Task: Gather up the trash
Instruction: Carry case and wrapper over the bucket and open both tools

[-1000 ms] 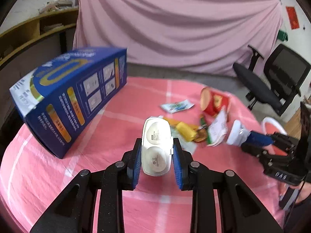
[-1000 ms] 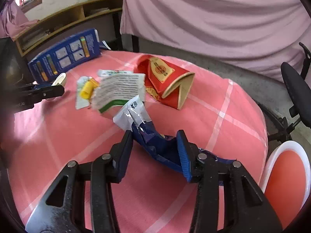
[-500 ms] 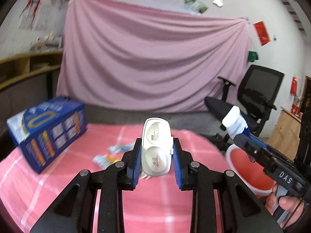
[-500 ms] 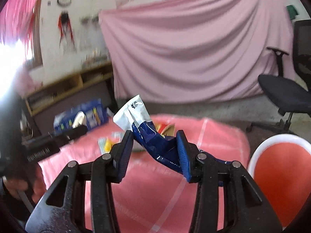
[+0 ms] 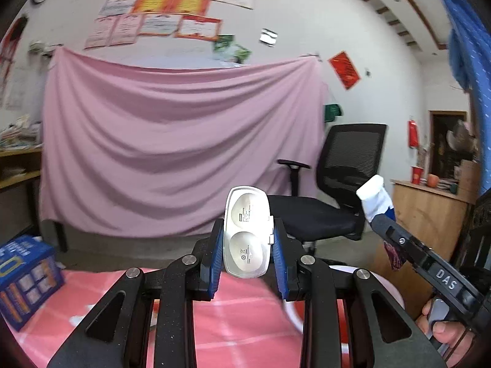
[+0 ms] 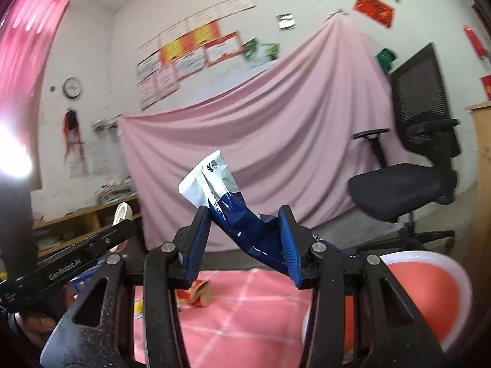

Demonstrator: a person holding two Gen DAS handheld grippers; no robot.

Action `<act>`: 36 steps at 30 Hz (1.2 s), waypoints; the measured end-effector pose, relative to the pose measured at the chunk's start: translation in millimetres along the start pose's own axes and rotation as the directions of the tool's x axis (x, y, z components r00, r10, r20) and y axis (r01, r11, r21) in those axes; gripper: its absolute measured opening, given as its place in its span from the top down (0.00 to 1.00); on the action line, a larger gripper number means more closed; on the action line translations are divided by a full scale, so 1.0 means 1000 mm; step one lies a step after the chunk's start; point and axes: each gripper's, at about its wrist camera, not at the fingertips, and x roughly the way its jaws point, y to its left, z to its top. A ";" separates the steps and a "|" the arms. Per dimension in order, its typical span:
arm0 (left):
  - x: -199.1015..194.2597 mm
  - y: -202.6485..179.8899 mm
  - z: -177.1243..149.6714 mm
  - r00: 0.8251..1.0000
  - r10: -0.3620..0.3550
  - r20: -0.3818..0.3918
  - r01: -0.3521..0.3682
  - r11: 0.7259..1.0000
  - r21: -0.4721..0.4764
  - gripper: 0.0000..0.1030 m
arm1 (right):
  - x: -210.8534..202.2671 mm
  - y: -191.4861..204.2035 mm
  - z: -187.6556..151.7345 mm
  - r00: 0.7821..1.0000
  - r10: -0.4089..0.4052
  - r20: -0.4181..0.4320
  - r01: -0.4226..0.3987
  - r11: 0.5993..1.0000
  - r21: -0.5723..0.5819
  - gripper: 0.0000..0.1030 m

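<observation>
My left gripper (image 5: pixel 247 257) is shut on a white plastic blister shell (image 5: pixel 247 233), held upright above the pink table (image 5: pixel 239 325). My right gripper (image 6: pixel 244 242) is shut on a crumpled blue and white wrapper (image 6: pixel 236 211), lifted high and pointing level at the far wall. In the left wrist view the right gripper (image 5: pixel 380 211) comes in from the right with the wrapper (image 5: pixel 374 194) in it. From the right wrist view the left gripper (image 6: pixel 122 224) shows at the left with the white shell (image 6: pixel 122 211). A red bin with a white rim (image 6: pixel 426 294) stands low at the right.
A blue carton (image 5: pixel 26 276) sits on the table's left side. A crushed red cup (image 6: pixel 199 296) and a yellow scrap (image 6: pixel 138 306) lie on the tablecloth. A black office chair (image 5: pixel 334 196) stands behind the bin (image 5: pixel 389 294), before a pink sheet (image 5: pixel 181 150). A wooden cabinet (image 5: pixel 429 214) is at the right.
Both grippers have risen off the table and tilted up toward the wall, each still holding its piece. The table litter has dropped low in view and the bin has come nearer.
</observation>
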 end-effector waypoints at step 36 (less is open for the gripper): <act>0.160 -0.090 -0.043 0.839 -0.280 -0.467 0.224 0.959 -0.173 0.72 | 0.008 -0.137 -0.034 0.888 -0.299 -0.350 0.372 0.913 0.165 0.37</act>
